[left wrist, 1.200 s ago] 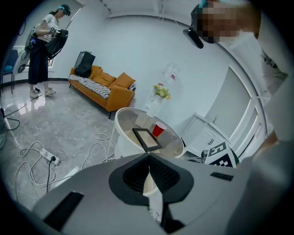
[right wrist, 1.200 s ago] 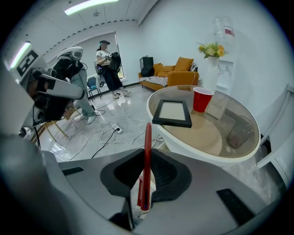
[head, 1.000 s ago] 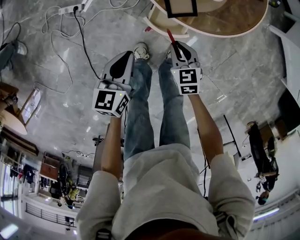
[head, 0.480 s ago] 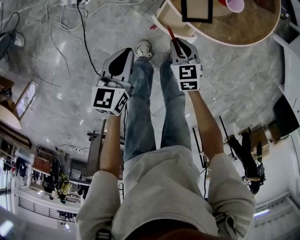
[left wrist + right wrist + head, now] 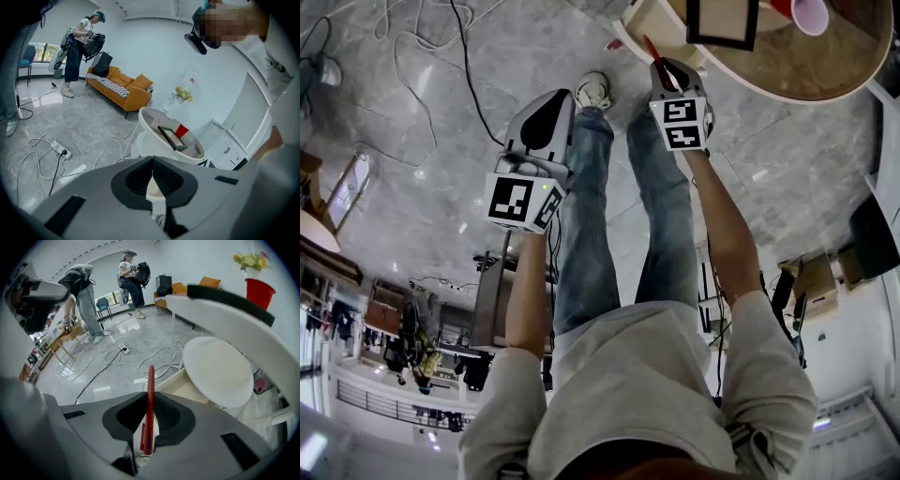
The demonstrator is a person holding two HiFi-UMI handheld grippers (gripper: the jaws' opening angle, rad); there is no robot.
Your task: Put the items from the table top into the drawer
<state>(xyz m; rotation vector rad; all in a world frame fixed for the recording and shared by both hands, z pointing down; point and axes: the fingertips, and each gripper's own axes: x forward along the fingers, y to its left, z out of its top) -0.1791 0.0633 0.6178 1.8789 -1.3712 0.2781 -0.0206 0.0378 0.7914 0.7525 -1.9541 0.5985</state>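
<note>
My right gripper (image 5: 664, 67) is shut on a red pen (image 5: 652, 49), which sticks out past the jaws just short of the round wooden table (image 5: 825, 80). In the right gripper view the pen (image 5: 150, 394) stands upright between the pads, above a cream open drawer (image 5: 187, 387) under the table rim (image 5: 225, 329). A black picture frame (image 5: 722, 21) and a red cup (image 5: 806, 11) sit on the table top. My left gripper (image 5: 551, 105) hangs over the floor to the left, its jaws shut with nothing between them (image 5: 152, 161).
Cables and a power strip (image 5: 60, 150) lie on the grey marble floor. The person's legs and shoes (image 5: 592, 89) are between the grippers. An orange sofa (image 5: 124, 89), another person (image 5: 77, 51) and a white cabinet (image 5: 229, 150) are farther off.
My right gripper has carried the pen closer to the table edge and the drawer. The left gripper has shifted only a little, still shut.
</note>
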